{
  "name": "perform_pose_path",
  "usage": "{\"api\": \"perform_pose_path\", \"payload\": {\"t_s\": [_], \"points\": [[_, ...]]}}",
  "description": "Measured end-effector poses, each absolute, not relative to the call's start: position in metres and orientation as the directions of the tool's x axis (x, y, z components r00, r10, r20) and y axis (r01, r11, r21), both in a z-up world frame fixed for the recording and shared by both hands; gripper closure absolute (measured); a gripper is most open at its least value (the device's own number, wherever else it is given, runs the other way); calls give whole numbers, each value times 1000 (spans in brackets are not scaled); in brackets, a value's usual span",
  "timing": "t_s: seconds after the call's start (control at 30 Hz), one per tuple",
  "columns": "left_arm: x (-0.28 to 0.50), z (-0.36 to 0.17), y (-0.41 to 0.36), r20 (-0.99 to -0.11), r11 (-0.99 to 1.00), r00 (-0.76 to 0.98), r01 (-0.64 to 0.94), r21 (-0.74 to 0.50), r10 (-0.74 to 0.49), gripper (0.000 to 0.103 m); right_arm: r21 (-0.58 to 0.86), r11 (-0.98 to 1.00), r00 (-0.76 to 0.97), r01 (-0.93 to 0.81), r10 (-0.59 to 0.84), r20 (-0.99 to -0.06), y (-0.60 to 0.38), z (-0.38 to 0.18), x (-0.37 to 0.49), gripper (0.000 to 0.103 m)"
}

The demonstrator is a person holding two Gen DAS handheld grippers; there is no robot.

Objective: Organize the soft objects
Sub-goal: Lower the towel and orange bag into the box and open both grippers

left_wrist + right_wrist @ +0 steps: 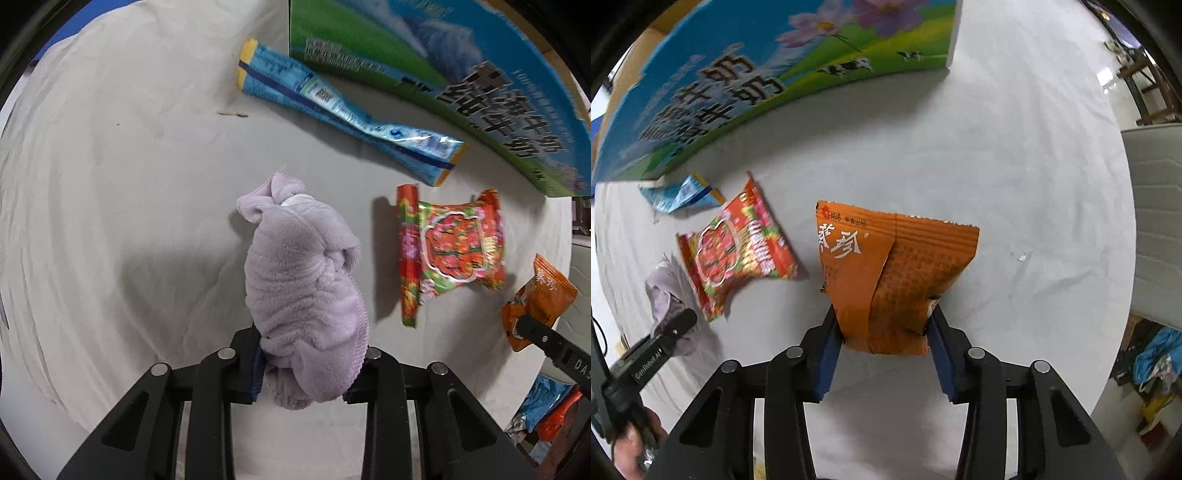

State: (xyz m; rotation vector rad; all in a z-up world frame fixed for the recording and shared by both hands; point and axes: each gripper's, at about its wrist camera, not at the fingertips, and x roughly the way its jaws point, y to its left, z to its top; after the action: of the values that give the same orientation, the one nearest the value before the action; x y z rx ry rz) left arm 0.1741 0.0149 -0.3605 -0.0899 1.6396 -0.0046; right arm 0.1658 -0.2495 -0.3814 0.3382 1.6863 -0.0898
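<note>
My left gripper (308, 369) is shut on a rolled lilac fleece cloth (306, 280), which sticks out forward over the white table cover (129, 184). My right gripper (884, 343) is shut on an orange snack bag (897, 273), held just above the table. That bag also shows at the right edge of the left wrist view (539, 295), and the cloth at the left of the right wrist view (665, 291). A red and green snack packet (450, 251) lies between the two, also in the right wrist view (735, 247).
A long blue foil packet (343, 107) lies beyond the cloth. A large printed milk carton box (461, 66) stands along the table's far side, also in the right wrist view (757, 81). The table's right edge (1126, 221) borders a white chair and floor clutter.
</note>
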Motion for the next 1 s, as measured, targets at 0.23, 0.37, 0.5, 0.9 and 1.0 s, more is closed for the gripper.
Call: {"api": "perform_pose_path", "payload": {"t_s": [0.23, 0.37, 0.5, 0.9, 1.0], "points": [[153, -309, 13, -996, 995, 4, -43, -93, -93, 76, 167, 966, -67, 199, 183, -981, -230, -334, 141, 57], [147, -271, 8, -990, 991, 67, -33, -129, -126, 77, 190, 968, -35, 166, 198, -980, -232, -306, 124, 57], [152, -226, 4, -974, 984, 140, -1, -180, -179, 77, 220, 965, 18, 143, 219, -975, -235, -274, 129, 57], [250, -143, -36, -926, 961, 266, 134, -241, -269, 77, 280, 954, 216, 106, 253, -943, -232, -176, 207, 58], [292, -152, -41, -932, 964, 254, 137, -228, -257, 77, 262, 958, 224, 119, 231, -947, -239, -177, 237, 58]]}}
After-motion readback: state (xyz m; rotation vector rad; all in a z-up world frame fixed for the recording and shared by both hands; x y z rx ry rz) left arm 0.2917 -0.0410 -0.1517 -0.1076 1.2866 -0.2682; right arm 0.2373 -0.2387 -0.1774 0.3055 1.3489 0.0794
